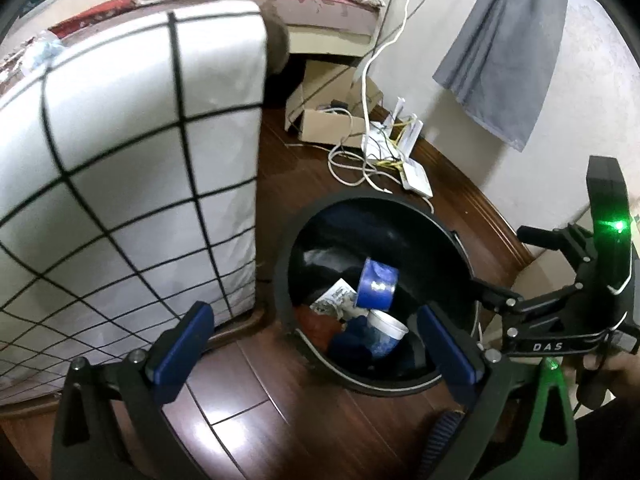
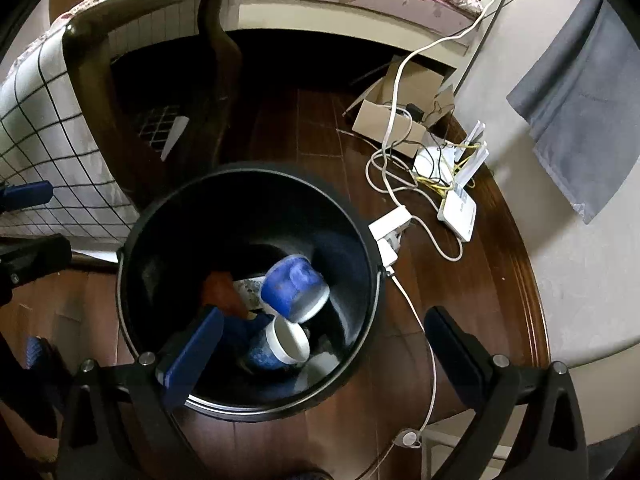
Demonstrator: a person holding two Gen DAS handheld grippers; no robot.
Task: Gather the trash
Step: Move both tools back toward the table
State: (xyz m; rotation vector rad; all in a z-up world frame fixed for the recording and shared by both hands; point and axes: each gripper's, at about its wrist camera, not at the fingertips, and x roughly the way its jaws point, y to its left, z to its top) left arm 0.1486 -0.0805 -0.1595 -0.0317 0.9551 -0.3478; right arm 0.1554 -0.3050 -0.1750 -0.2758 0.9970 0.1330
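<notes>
- One black round trash bin (image 2: 132,240) sitting on the dark wood floor (image 2: 316,120), right next to the bed with the white grid-pattern cover (image 1: 120,160).
- Inside it I count two blue cups: one blue cup (image 2: 294,288) tipped on its side on top of the pile, and a second blue cup with a white inside (image 2: 286,344) just below it, mouth facing up-ish.
- Also in there: one printed paper scrap (image 1: 334,300) and something reddish-brown (image 2: 220,292), can't tell what exactly.
- Left gripper (image 1: 316,348) is spread wide open, nothing between the blue pads, hovering at the bin's near rim.
- Right gripper (image 2: 316,356) is wide open and empty too, right over the bin.
- Off to the side: one cardboard box (image 2: 384,120), a white router (image 2: 458,210) and a tangle of white cables (image 2: 400,184) by the wall.
</notes>
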